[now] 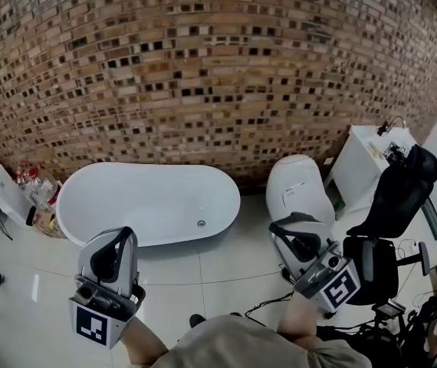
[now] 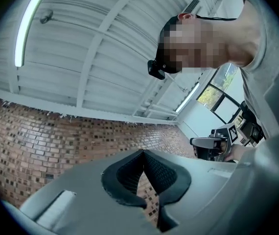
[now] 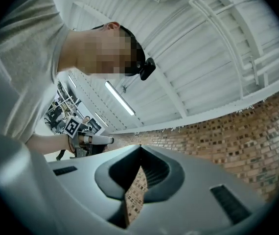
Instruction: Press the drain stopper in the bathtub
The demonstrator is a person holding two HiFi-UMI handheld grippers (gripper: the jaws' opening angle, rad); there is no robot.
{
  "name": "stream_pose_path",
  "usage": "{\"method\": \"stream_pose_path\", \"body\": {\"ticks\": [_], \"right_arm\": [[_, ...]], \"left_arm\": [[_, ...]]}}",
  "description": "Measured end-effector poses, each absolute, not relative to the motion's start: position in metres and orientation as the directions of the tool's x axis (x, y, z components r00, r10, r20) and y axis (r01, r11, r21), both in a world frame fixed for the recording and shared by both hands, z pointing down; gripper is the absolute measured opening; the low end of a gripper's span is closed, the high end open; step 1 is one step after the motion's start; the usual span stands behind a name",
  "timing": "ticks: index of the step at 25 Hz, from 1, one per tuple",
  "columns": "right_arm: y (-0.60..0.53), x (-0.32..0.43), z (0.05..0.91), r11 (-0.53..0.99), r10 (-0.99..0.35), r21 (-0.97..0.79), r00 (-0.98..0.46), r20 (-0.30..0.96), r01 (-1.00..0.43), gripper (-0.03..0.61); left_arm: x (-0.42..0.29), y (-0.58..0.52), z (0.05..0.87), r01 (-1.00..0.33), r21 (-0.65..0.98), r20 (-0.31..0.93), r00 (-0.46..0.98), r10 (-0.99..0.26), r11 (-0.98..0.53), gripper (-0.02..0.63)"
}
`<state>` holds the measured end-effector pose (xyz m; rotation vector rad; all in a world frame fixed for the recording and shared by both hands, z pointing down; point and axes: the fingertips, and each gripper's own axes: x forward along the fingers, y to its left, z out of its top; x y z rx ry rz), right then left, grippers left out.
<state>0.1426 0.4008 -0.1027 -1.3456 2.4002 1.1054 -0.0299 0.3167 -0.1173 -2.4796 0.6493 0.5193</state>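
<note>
A white oval bathtub (image 1: 126,198) stands on the tiled floor against the brick wall. Its small round drain stopper (image 1: 201,223) sits in the tub floor near the right end. My left gripper (image 1: 124,234) is held in the air well in front of the tub, and its jaws meet at the tips with nothing between them. My right gripper (image 1: 274,227) hovers to the right, over the toilet, also shut and empty. Both gripper views point upward at the ceiling and the brick wall, with the left gripper's (image 2: 143,152) and the right gripper's (image 3: 140,147) tips touching. Neither shows the tub.
A white toilet (image 1: 299,182) stands right of the tub. Beyond it are a white cabinet (image 1: 364,159) and a black office chair (image 1: 395,202). Bottles and a rack (image 1: 34,194) crowd the tub's left end. Cables (image 1: 268,303) lie on the floor near my feet.
</note>
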Motion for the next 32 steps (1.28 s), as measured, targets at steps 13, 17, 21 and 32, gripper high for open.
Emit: {"method": "stream_pose_path", "body": {"ticks": [13,17,21,32], "right_arm": [[0.418,0.194,-0.064,0.368,-0.682,0.42,-0.548,-0.485,-0.83,0.014],[0.423,0.198,-0.071,0.346,-0.692,0.436,-0.54,-0.479,-0.83,0.014],[0.435,0.196,-0.086,0.297,-0.677,0.467,-0.529,-0.512,-0.833,0.014],[0.446,0.148,-0.111,0.272,-0.655,0.513,-0.547,-0.522,-0.814,0.014]], "left_arm": [[0.057,0.358,-0.09,-0.455,-0.429,-0.327,0.884,-0.335,-0.781,-0.006],[0.062,0.365,-0.095,-0.447,-0.424,-0.34,0.885,-0.319,-0.788,-0.006],[0.057,0.375,-0.11,-0.443,-0.44,-0.402,0.875,-0.27,-0.781,-0.006],[0.005,0.388,-0.13,-0.444,-0.429,-0.506,0.839,-0.198,-0.786,-0.006]]}}
